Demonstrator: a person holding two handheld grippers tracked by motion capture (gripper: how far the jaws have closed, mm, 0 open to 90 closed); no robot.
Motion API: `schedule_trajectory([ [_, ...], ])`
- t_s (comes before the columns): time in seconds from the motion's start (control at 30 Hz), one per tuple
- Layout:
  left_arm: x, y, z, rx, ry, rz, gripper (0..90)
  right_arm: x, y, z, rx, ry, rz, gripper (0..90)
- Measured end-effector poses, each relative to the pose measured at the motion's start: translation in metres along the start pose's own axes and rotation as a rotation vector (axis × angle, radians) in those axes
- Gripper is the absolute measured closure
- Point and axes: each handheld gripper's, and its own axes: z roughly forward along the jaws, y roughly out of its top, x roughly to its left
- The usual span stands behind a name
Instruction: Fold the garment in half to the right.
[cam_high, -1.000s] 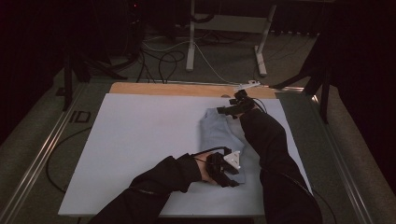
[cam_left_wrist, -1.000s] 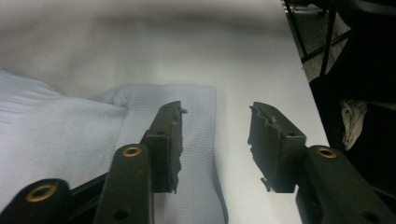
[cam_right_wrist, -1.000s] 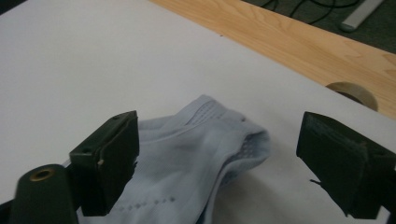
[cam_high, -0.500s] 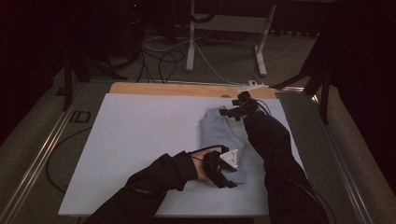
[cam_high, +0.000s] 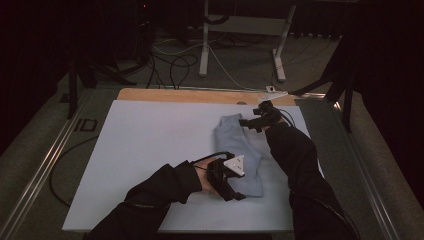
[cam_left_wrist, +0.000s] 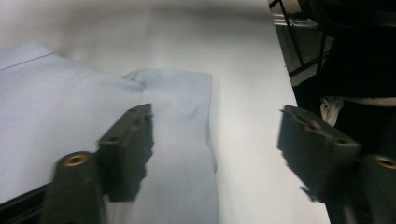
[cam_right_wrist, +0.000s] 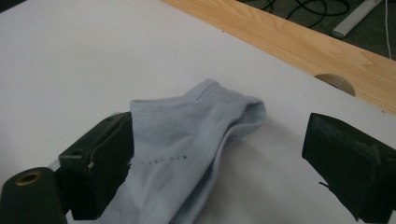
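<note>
cloth (cam_high: 239, 152): pale blue, folded long, lying flat on right half of white table (cam_high: 140, 160) | left gripper (cam_high: 235, 192): jaws spread wide over near end, grasping nothing | right gripper (cam_high: 248, 122): jaws apart at far end, released | wooden strip (cam_high: 190, 95) behind table

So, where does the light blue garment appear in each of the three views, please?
High view: the light blue garment lies right of centre on the white board, between both claws.
Left gripper view: the garment covers the left half, under the left jaw.
Right gripper view: its folded end lies low in the centre, between the open jaws.
Shared landmark: the white board.
</note>
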Motion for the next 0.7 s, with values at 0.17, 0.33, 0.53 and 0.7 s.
schedule_trajectory([
  [0.17, 0.000, -0.012, -0.016, -0.019, -0.031, -0.017, 5.1, 0.005, -0.006, -0.004, -0.002, -0.004, -0.006, 9.2],
  [0.33, -0.001, -0.021, -0.027, -0.016, 0.011, -0.025, 0.7, 0.007, -0.010, -0.006, 0.002, -0.001, -0.009, 9.2],
  [0.53, 0.001, -0.036, -0.044, -0.063, 0.042, -0.049, 0.4, 0.007, -0.016, -0.004, 0.016, -0.002, -0.008, 9.2],
  [0.7, -0.006, -0.058, -0.064, -0.108, 0.142, -0.075, 0.5, 0.007, -0.019, -0.001, 0.029, -0.020, -0.007, 9.2],
])
